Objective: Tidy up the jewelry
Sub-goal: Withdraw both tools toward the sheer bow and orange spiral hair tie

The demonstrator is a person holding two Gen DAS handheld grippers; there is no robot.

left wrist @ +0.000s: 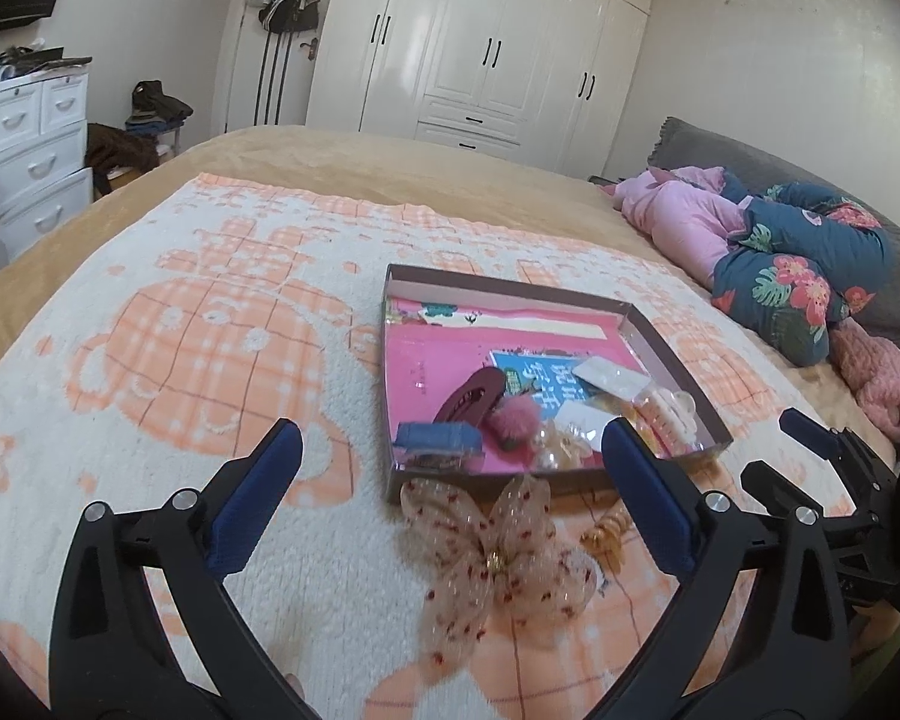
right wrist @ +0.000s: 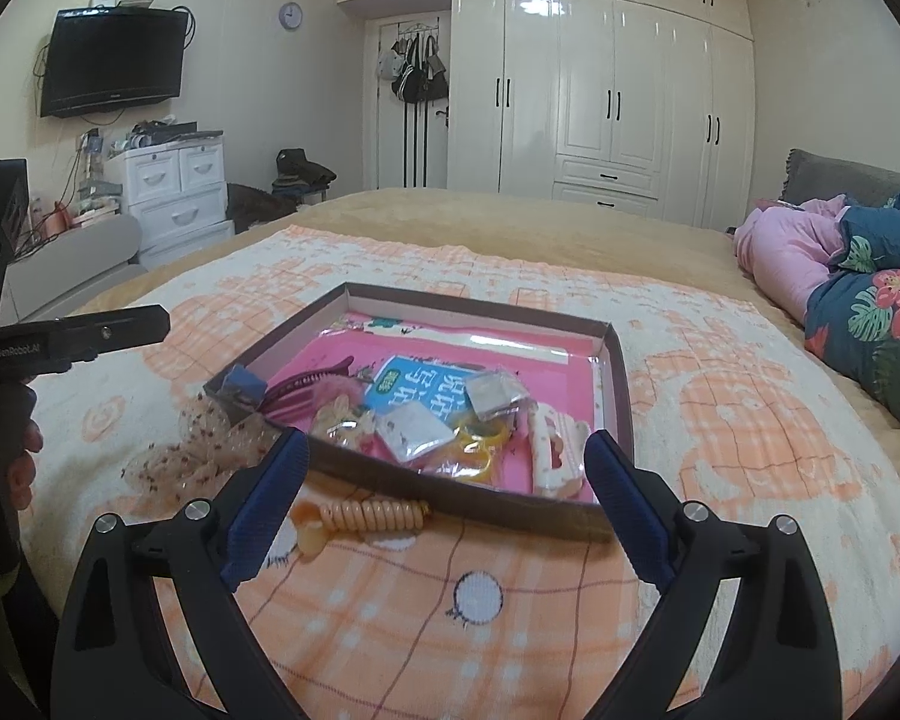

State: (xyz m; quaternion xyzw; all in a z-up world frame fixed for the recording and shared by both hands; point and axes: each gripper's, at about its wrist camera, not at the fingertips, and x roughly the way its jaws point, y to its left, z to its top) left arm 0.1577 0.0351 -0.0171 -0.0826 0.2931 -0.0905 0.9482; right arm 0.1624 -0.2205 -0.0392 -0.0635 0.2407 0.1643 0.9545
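Observation:
A shallow brown box [left wrist: 666,354] [right wrist: 621,384] with a pink lining lies on the blanket and holds several hair pieces: a maroon clip [left wrist: 471,396], a blue item [left wrist: 438,441], a pink pompom [left wrist: 513,423], small clear packets [right wrist: 417,429] and a white claw clip [right wrist: 555,450]. A sheer dotted bow [left wrist: 498,564] [right wrist: 198,450] lies on the blanket in front of the box. A peach spiral hair tie [right wrist: 366,513] [left wrist: 603,534] lies beside it. My left gripper [left wrist: 450,462] is open above the bow. My right gripper [right wrist: 444,471] is open over the spiral tie, nothing between its fingers.
The orange-and-white blanket [left wrist: 210,330] covers a tan bed. Folded pink and floral bedding [left wrist: 798,264] lies at the right. White wardrobes [right wrist: 600,90] and a drawer unit [right wrist: 174,192] stand beyond the bed. A hand [right wrist: 24,456] holds the left tool at the left edge.

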